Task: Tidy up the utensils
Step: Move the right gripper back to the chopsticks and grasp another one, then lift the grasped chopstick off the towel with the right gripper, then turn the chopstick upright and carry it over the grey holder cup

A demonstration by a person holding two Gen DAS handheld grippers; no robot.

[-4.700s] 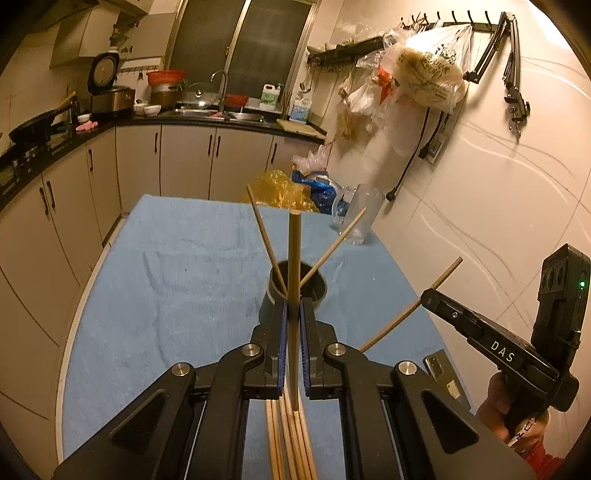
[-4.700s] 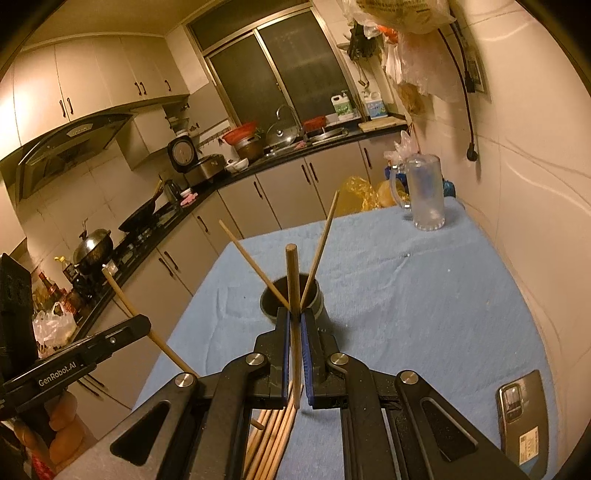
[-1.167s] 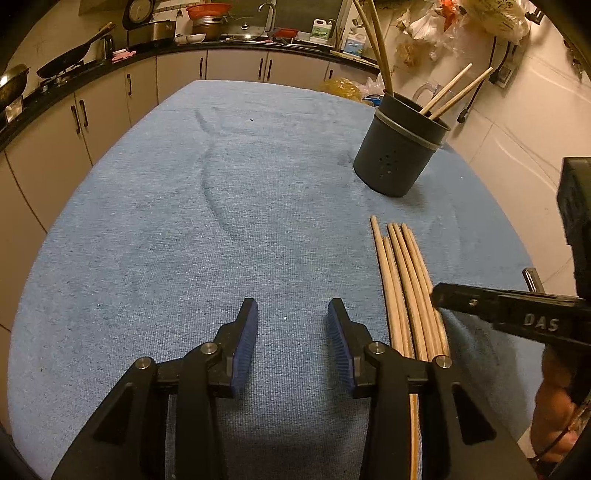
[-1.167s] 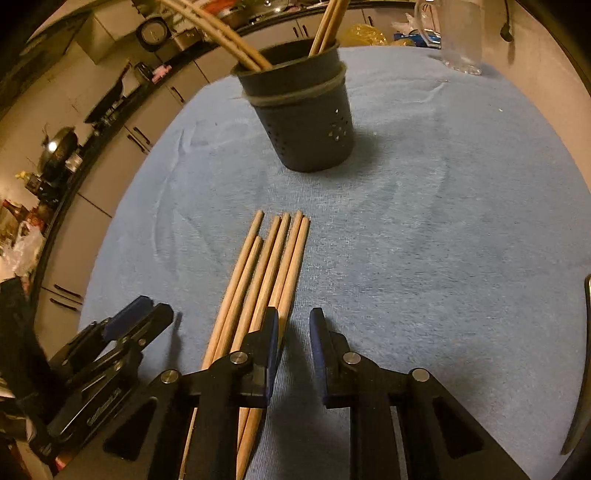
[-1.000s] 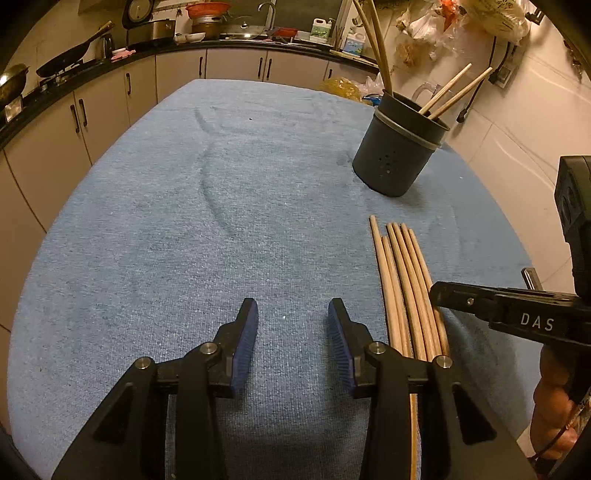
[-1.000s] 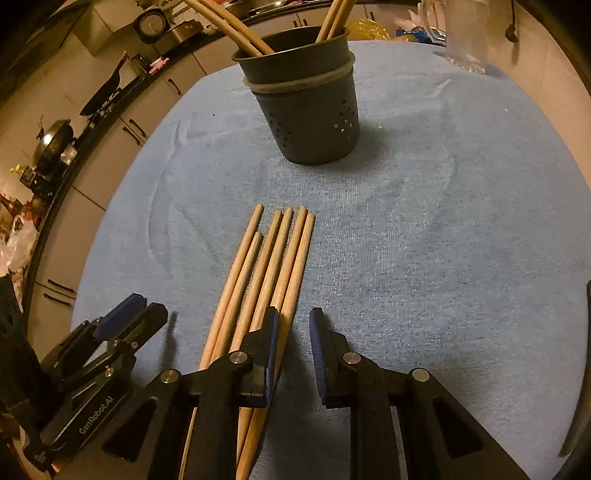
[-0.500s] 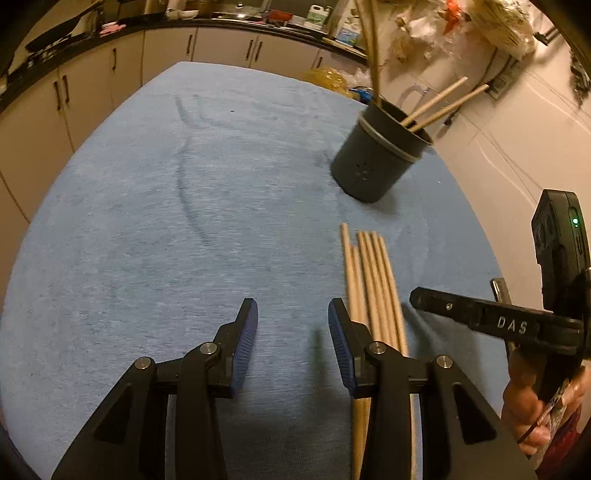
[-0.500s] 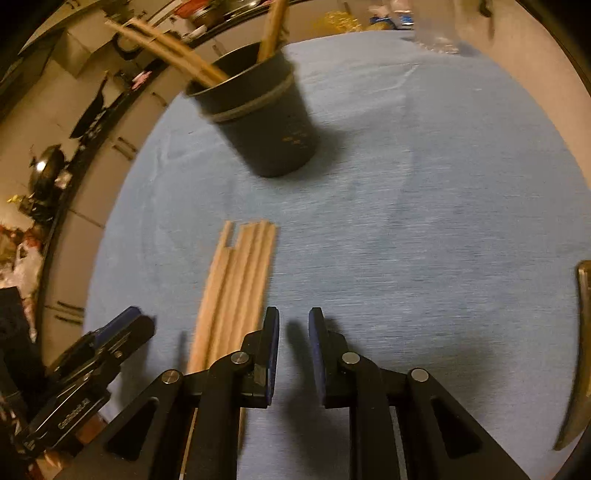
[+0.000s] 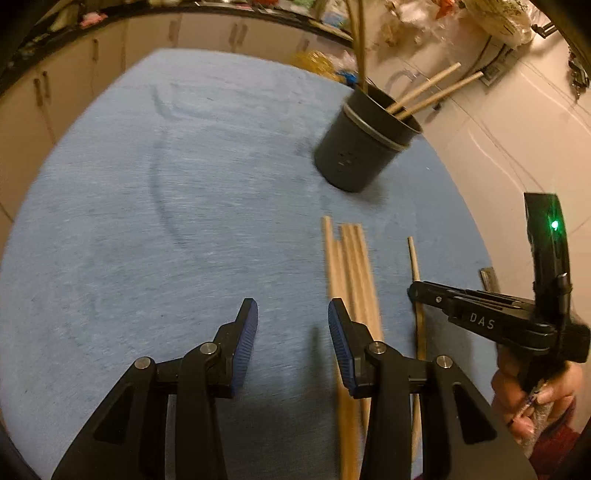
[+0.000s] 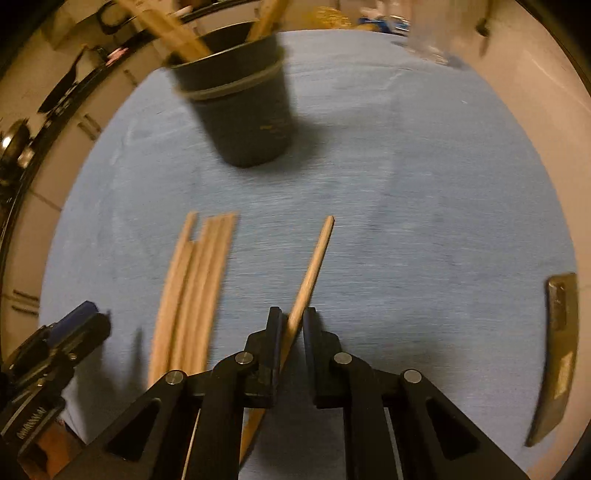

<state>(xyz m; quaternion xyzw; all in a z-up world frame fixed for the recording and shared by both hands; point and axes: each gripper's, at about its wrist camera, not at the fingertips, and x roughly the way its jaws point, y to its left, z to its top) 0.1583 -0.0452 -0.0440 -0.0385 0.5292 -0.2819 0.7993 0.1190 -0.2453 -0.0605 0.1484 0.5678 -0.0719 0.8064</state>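
A dark utensil cup (image 9: 364, 147) with several wooden chopsticks in it stands on the blue cloth; it also shows in the right wrist view (image 10: 243, 107). A bundle of loose chopsticks (image 9: 351, 266) lies in front of it, also in the right wrist view (image 10: 195, 280). My left gripper (image 9: 292, 328) is open and empty, just left of the bundle. My right gripper (image 10: 291, 328) is shut on a single chopstick (image 10: 314, 262), held apart to the right of the bundle; the left wrist view shows that chopstick (image 9: 414, 258) too.
The blue cloth (image 9: 147, 221) covers the table. A phone (image 10: 557, 343) lies at the right edge near the wall. A glass jug (image 10: 428, 33) stands at the far end. Kitchen cabinets run along the left side.
My right gripper has closed on one chopstick and pulled it to the right, away from the bundle. Both views have shifted; the left gripper stays open.
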